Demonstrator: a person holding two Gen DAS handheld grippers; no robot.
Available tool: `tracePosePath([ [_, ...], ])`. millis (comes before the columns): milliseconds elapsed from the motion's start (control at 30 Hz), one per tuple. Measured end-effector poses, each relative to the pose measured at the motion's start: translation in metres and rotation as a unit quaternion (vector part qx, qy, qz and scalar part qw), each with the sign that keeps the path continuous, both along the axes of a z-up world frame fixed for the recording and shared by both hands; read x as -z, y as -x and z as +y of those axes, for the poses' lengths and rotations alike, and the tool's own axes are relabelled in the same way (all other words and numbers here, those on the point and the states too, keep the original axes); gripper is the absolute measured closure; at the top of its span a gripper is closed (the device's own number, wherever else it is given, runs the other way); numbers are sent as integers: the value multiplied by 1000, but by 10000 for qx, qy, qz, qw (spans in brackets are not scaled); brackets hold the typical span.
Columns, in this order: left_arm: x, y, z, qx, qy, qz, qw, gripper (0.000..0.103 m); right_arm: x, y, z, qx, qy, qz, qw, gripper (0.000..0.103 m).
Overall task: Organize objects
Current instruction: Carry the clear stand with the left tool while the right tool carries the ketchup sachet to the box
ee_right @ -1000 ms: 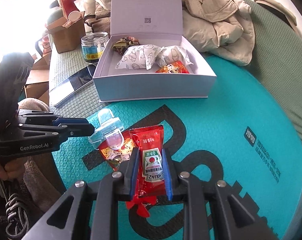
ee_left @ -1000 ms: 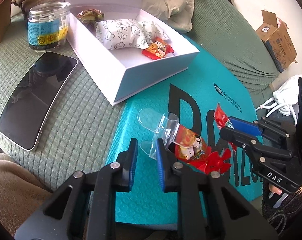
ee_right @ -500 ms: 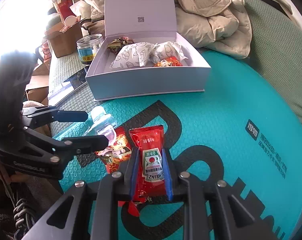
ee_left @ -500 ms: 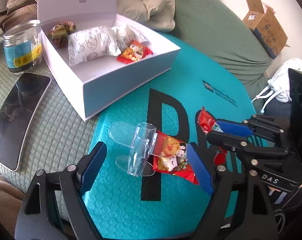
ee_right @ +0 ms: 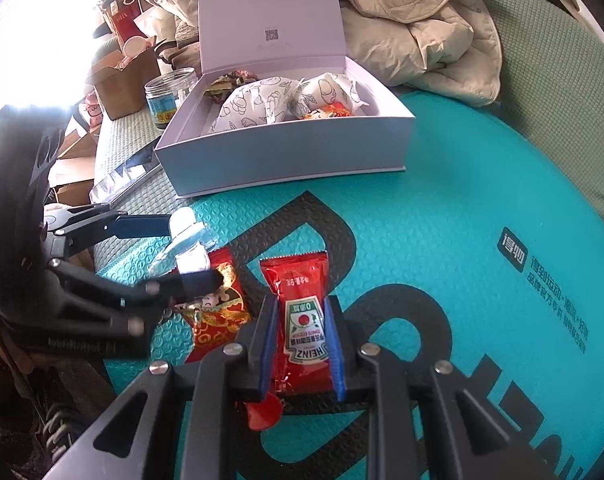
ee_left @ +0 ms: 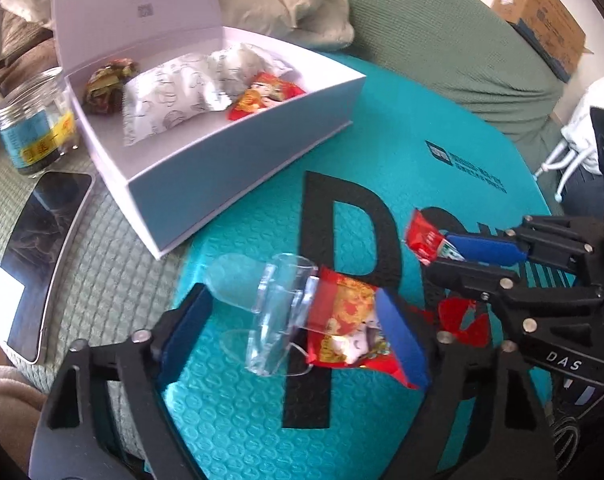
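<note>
On the teal mat [ee_left: 422, 140] lie a clear plastic clip [ee_left: 278, 312] and, touching it, a red snack packet [ee_left: 346, 312]. My left gripper [ee_left: 292, 304] straddles both with its jaws wide and closing. Its right pad is at the packet's edge and its left pad stands clear of the clip. My right gripper [ee_right: 300, 308] is shut on a red Heinz ketchup sachet [ee_right: 298, 280], low over the mat just right of the packet [ee_right: 218, 312]. The open white box [ee_right: 286, 160] behind holds wrapped buns and candies.
A glass jar [ee_left: 34, 128] and a phone [ee_left: 42, 252] lie left of the box on the green cover. A beige jacket [ee_right: 422, 28] is heaped behind it. A cardboard box [ee_left: 542, 12] sits far right on the floor.
My left gripper went from shut beside the clear clip to wide open around the clip and the red packet. The right gripper kept its hold on the ketchup sachet.
</note>
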State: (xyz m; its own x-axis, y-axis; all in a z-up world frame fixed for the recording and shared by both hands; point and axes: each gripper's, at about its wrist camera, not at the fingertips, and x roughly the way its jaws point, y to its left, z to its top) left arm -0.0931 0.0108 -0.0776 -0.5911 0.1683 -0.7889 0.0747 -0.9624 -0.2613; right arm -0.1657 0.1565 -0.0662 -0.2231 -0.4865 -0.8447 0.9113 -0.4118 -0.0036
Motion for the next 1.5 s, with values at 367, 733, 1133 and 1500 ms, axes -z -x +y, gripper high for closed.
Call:
tracePosePath([
  [367, -6, -7, -13, -199, -257, 46, 9995, 35, -11, 1, 0, -78, 276, -44, 9996, 80],
  [733, -36, -19, -13, -257, -154, 407, 9987, 35, -37, -7, -4, -349, 672, 34, 9971, 80],
  [1133, -61, -40, -40, -799, -74, 664, 9946, 35, -64, -28, -26, -725, 810, 312, 9936, 80],
  [1500, -86, -53, -73, -1390, 92, 894, 9862, 35, -93, -45, -56, -1029, 1130, 548, 9867, 80],
])
